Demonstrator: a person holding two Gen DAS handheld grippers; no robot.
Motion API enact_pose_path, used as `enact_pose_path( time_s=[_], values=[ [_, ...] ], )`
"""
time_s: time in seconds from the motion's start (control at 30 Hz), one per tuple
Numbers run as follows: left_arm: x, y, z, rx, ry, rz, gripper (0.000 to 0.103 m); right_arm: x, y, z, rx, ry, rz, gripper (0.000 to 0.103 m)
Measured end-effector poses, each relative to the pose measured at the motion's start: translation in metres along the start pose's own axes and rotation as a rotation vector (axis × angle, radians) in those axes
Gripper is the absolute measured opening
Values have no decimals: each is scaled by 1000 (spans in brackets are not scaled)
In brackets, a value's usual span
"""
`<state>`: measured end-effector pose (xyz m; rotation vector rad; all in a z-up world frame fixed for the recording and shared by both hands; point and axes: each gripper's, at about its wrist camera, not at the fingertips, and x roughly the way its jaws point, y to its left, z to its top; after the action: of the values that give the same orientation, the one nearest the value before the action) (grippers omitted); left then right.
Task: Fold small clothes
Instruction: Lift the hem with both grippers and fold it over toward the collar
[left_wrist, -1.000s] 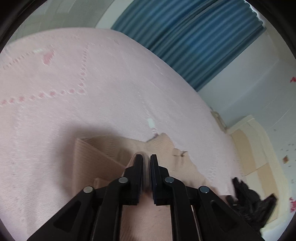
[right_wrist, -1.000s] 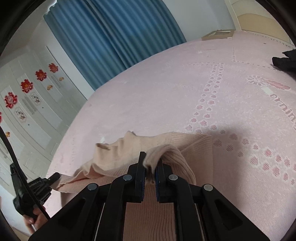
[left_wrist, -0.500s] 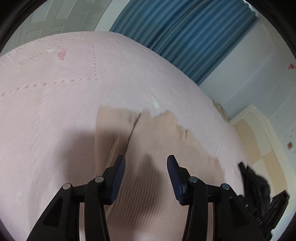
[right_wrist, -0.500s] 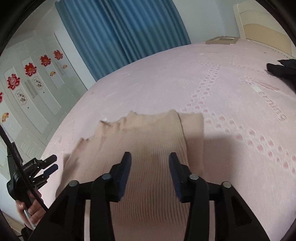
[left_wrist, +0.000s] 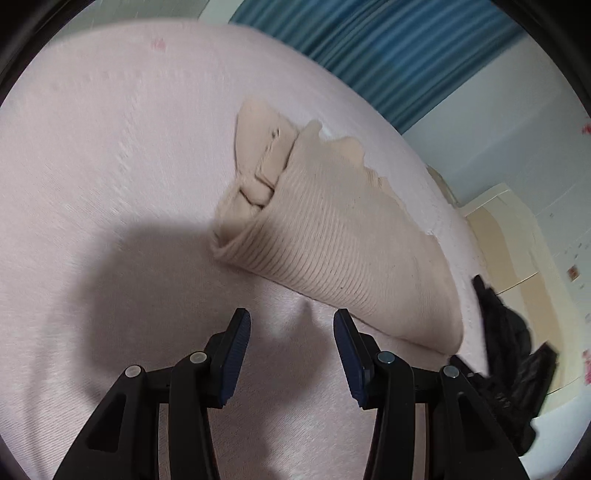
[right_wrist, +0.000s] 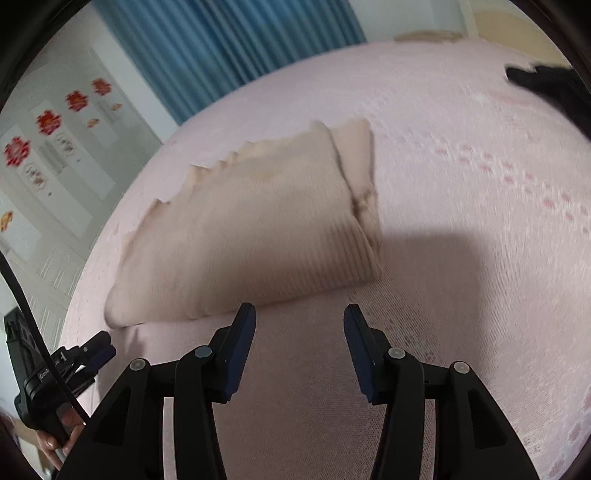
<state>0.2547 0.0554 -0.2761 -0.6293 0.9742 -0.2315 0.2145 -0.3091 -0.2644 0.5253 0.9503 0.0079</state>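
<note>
A beige ribbed knit garment (left_wrist: 332, 229) lies folded over on the pink bedspread (left_wrist: 110, 147), its folded edge toward me. My left gripper (left_wrist: 291, 328) hangs open just short of that edge, with nothing between its fingers. In the right wrist view the same garment (right_wrist: 258, 229) lies ahead, and my right gripper (right_wrist: 299, 325) is open and empty near its front edge. The left gripper (right_wrist: 88, 354) also shows at the lower left of that view, held by a hand (right_wrist: 55, 439).
A heap of black clothing (left_wrist: 506, 362) lies on the bed to the right of the garment; it shows as black clothing (right_wrist: 546, 88) at the far right too. Blue curtains (right_wrist: 229, 48) and a white wardrobe (right_wrist: 55, 147) with red flower stickers stand beyond the bed.
Both grippers were shut on the garment's edge a second ago. They let it go, opened, and have drawn back toward me, so the garment now lies folded ahead of them.
</note>
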Motion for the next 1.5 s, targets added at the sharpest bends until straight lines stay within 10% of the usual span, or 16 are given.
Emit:
enact_pose_path(
  time_s=[0.53, 0.67, 0.77, 1.5],
  values=[
    [23, 18, 38, -93, -64, -30, 42, 32, -31, 42, 178, 16, 147, 49],
    [19, 22, 39, -102, -87, 11, 21, 31, -36, 41, 196, -9, 114, 12],
    [16, 19, 42, -83, -117, 20, 12, 32, -32, 41, 178, -15, 112, 9],
    [-73, -3, -54, 58, -154, 95, 11, -76, -38, -37, 115, -82, 155, 8]
  ],
)
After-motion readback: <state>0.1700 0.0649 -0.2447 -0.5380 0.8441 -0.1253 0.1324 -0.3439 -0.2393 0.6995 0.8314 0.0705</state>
